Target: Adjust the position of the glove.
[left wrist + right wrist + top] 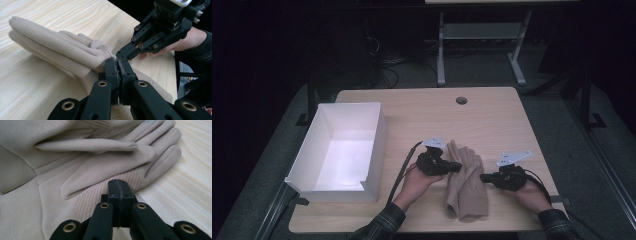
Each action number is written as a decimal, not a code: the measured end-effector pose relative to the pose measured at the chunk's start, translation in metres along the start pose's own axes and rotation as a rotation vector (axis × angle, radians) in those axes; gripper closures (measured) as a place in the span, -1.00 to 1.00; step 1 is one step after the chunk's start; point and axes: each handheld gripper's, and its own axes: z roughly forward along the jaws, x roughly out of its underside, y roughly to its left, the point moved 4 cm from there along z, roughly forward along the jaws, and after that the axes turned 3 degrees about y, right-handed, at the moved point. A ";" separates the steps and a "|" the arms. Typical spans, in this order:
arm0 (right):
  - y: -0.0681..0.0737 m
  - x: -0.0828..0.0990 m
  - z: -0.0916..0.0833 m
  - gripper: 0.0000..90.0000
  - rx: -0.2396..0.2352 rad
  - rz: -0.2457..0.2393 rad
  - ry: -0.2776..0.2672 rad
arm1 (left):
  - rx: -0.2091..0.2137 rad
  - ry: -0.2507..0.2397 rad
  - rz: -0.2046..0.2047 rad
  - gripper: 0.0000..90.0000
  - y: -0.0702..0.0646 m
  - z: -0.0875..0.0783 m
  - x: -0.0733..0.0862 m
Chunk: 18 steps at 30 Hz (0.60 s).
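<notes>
A pair of beige gloves [467,185] lies stacked on the wooden table [422,115], fingers pointing away from the person. My left gripper [459,166] comes in from the left, and its shut jaws rest against the upper glove [57,47] near the thumb. I cannot tell whether any fabric is caught at the left gripper's [118,65] tips. My right gripper [482,176] comes in from the right, shut, with its tips at the gloves' right edge. In its own view the right gripper [118,185] sits just above the ribbed part of a glove [100,167], nothing between its pads. The two tips nearly meet.
A white open box [377,145] stands on the left part of the table, its inside bare. A round cable hole [461,100] sits near the far edge. Bare wood lies beyond the gloves. Dark floor and a desk frame lie behind the table.
</notes>
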 end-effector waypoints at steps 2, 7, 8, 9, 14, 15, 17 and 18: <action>0.001 -0.001 0.001 1.00 -0.007 0.007 0.000 | 0.005 0.006 0.008 0.95 -0.001 0.003 -0.002; 0.003 -0.004 0.005 1.00 -0.012 -0.002 -0.001 | 0.010 0.009 0.012 0.95 -0.002 0.009 -0.004; 0.005 -0.006 0.007 1.00 -0.014 -0.010 0.000 | 0.012 0.013 0.012 0.95 -0.003 0.011 -0.005; 0.006 -0.007 0.008 1.00 -0.015 -0.012 0.000 | 0.014 0.017 0.013 0.95 -0.003 0.014 -0.005; 0.008 -0.008 0.010 1.00 -0.017 -0.012 0.001 | 0.028 0.030 0.007 0.95 -0.005 0.026 -0.006; 0.008 -0.008 0.010 1.00 -0.017 -0.012 0.001 | 0.031 0.031 0.007 0.95 -0.006 0.029 -0.006; 0.008 -0.008 0.010 1.00 -0.016 -0.014 0.003 | 0.034 0.045 0.015 0.95 -0.007 0.034 -0.006; 0.009 -0.008 0.010 1.00 -0.016 -0.013 0.003 | 0.037 0.050 0.016 0.95 -0.008 0.037 -0.007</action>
